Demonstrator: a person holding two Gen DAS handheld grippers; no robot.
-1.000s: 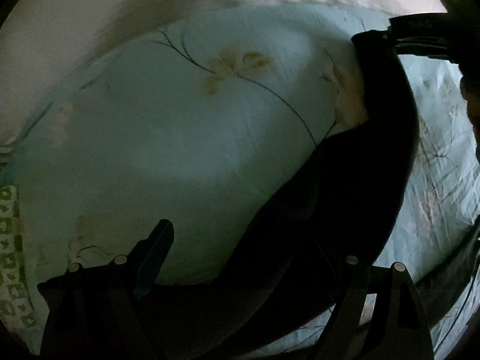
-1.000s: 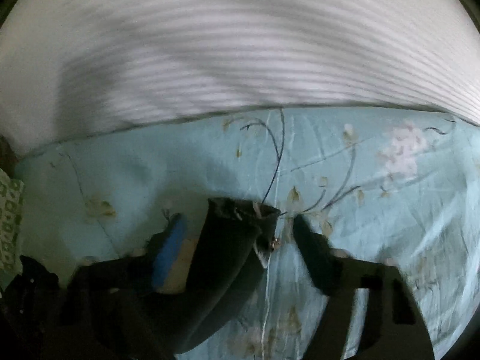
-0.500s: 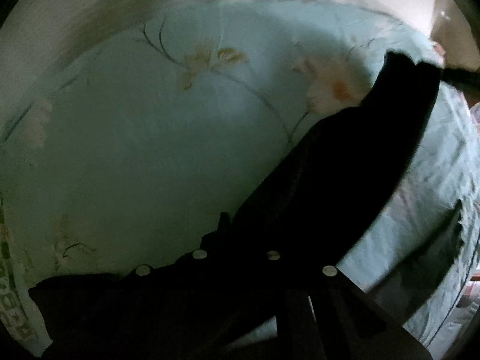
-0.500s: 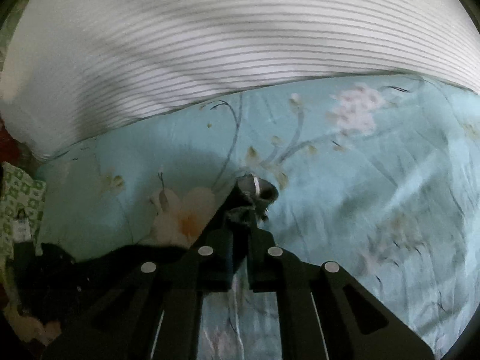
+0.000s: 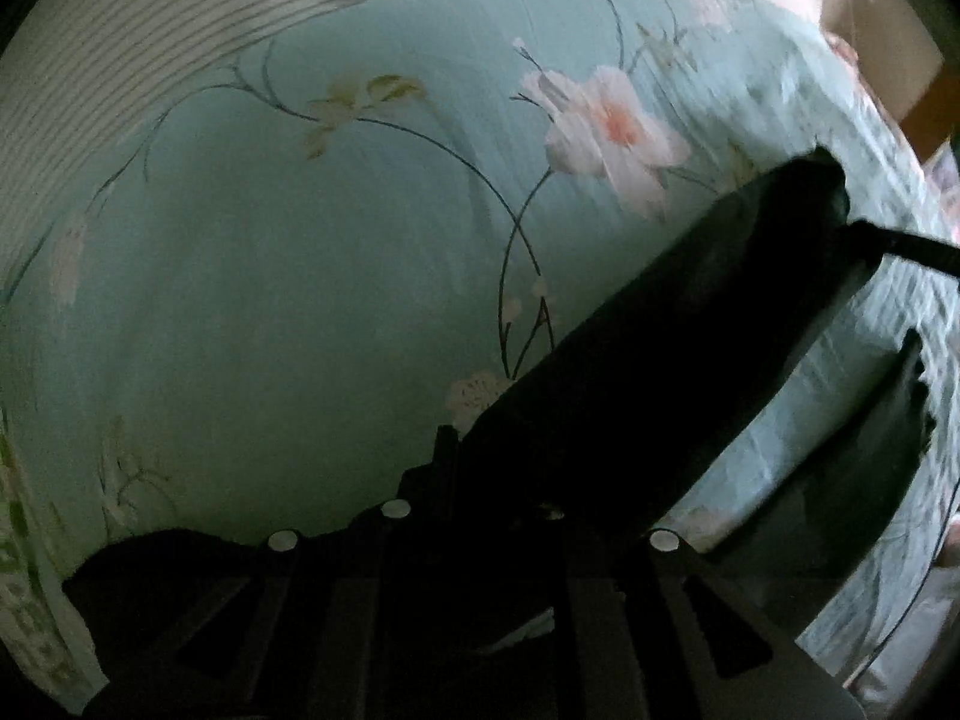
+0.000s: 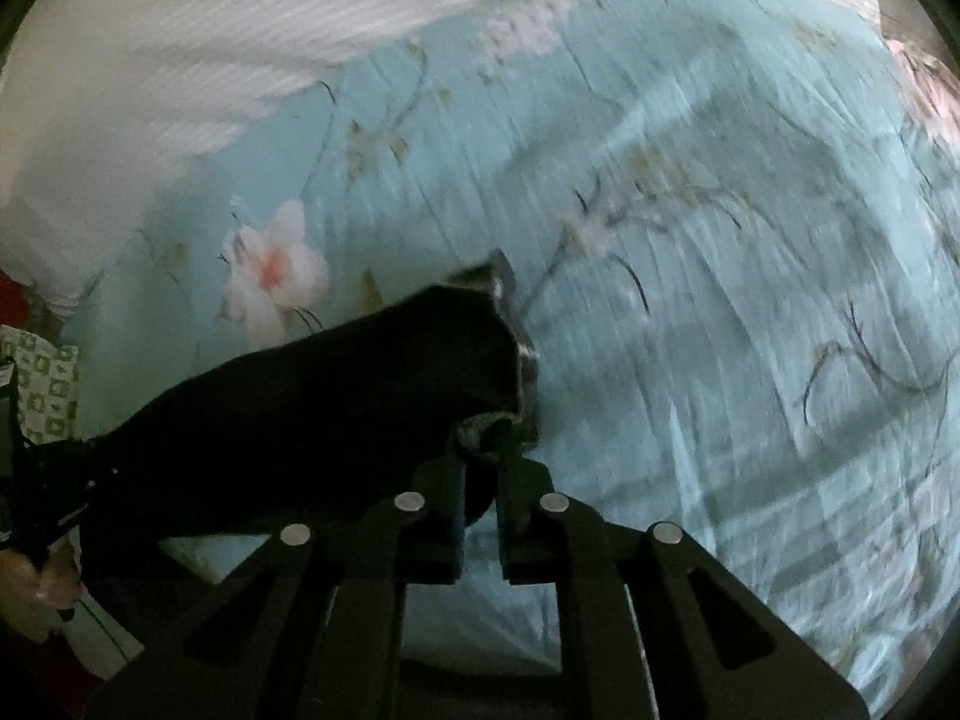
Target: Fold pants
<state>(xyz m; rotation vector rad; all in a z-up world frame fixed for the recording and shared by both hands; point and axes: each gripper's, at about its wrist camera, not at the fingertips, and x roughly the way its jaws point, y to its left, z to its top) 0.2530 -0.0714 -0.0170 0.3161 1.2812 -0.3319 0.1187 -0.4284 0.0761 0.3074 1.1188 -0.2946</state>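
Both grippers, gaping a second ago, now pinch the black pants: right gripper fingers clamped on the hem, left gripper easing slightly. The leg hangs stretched over the floral bedsheet, toward two o'clock, ready for folding.

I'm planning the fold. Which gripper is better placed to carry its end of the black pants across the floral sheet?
Right. The right gripper visibly pinches the black pants at their free end; the left gripper's grip is lost in darkness.

Both wrist views look steeply down, close over the bed; both share the pants and pink flower.
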